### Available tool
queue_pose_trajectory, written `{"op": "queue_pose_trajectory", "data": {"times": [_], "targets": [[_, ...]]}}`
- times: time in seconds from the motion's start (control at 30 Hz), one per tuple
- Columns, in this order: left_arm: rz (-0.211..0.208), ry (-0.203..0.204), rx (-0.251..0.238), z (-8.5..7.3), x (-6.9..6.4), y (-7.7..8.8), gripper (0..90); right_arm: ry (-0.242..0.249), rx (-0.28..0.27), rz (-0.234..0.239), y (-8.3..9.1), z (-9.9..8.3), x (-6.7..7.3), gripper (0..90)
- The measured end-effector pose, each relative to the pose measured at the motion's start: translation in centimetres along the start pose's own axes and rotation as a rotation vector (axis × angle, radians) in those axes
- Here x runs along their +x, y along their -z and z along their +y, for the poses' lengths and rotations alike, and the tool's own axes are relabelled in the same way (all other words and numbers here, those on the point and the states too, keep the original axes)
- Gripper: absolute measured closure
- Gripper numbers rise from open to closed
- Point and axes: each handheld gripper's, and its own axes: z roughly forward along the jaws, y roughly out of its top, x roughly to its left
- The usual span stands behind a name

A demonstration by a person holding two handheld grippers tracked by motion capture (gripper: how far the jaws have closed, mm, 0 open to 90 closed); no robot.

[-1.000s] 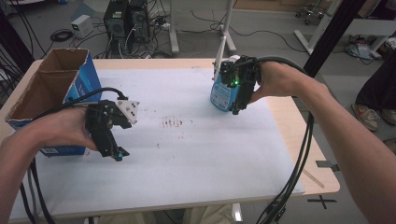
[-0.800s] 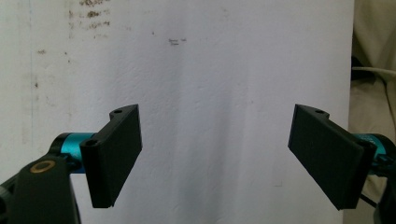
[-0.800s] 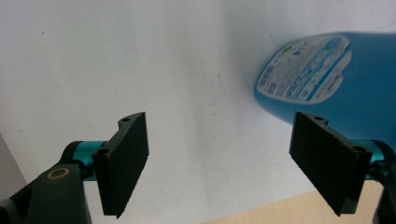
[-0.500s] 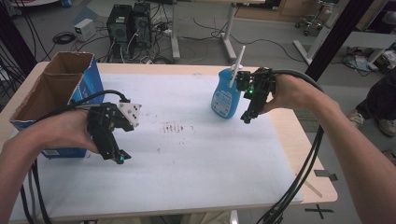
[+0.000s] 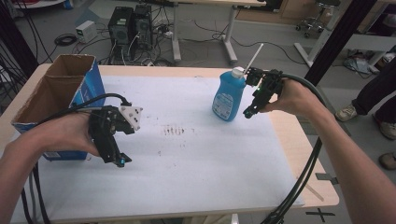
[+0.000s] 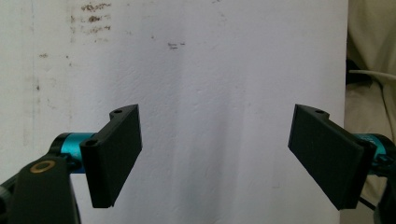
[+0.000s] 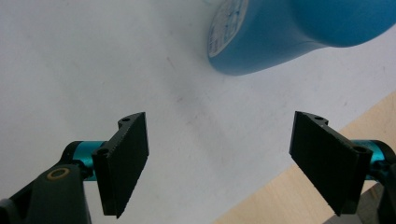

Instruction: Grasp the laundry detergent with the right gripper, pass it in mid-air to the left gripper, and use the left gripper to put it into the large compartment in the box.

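right gripper point(image 5: 249, 112): let go of blue bottle point(image 5: 228, 95) | drawn back to its right | bottle: standing free on table

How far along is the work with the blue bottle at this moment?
Done: the blue bottle stands upright on the white table cover, free of both grippers. In hand: nothing; the right gripper is open beside the bottle, and the left gripper is open near the cardboard box. What is left cannot be told.

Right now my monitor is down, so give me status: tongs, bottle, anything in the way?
Left tongs open, empty. Right tongs open beside the upright blue plastic bottle, not gripping. Nothing between them.
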Motion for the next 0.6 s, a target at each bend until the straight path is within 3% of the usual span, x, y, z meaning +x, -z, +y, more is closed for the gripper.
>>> {"op": "queue_pose_trajectory", "data": {"times": [0.33, 0.6], "targets": [[0.003, -0.002, -0.004, -0.1, 0.1, 0.0, 17.5, -0.126, -0.123, -0.011, -1.0, -0.2, -1.0, 18.9], [0.007, -0.009, -0.002, -0.2, 0.2, 0.1, 17.5, -0.182, -0.202, -0.006, -1.6, -0.2, -1.5, 18.9]]}}
